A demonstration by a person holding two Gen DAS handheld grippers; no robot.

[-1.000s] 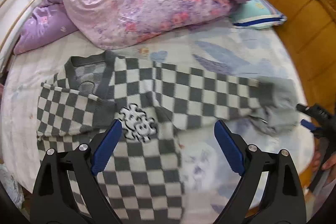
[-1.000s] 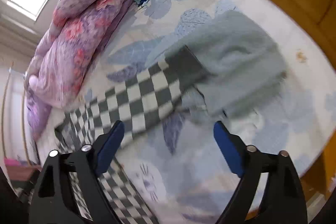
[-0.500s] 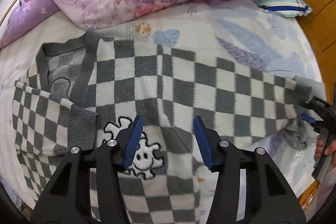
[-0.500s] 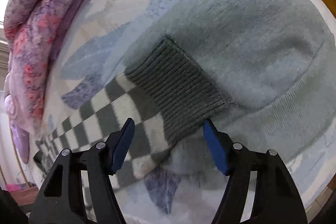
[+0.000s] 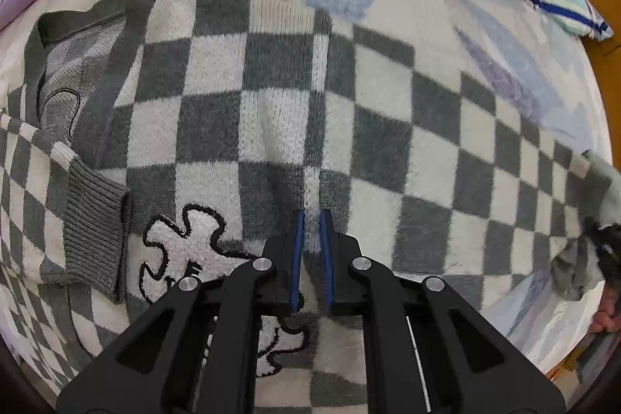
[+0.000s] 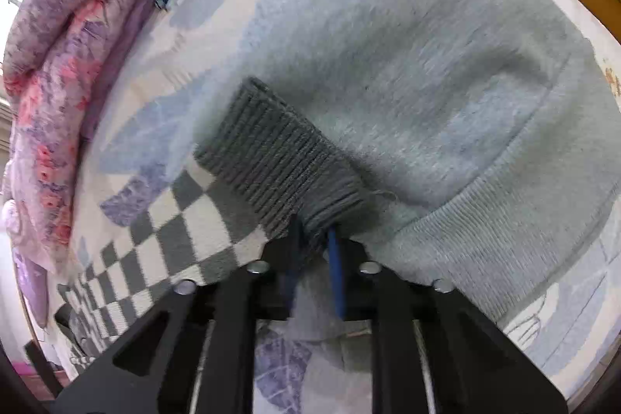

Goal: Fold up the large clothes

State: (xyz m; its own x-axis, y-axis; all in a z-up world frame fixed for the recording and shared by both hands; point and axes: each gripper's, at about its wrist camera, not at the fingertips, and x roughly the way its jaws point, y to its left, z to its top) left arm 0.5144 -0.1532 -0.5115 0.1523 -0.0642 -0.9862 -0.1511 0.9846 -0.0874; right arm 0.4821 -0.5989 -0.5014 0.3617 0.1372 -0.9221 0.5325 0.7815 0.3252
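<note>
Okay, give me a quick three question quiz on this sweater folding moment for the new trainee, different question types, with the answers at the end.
1. True or false: the left gripper is pinching the checkered sweater near the armpit seam, where the sleeve meets the body.
2. Multiple choice: the right gripper is closed on which part? A) the collar B) the ribbed grey cuff C) the purple floral quilt
3. Fill in: the cuff lies on top of a pale ____ garment.

Key: 1 true; 2 B; 3 grey-green
</note>
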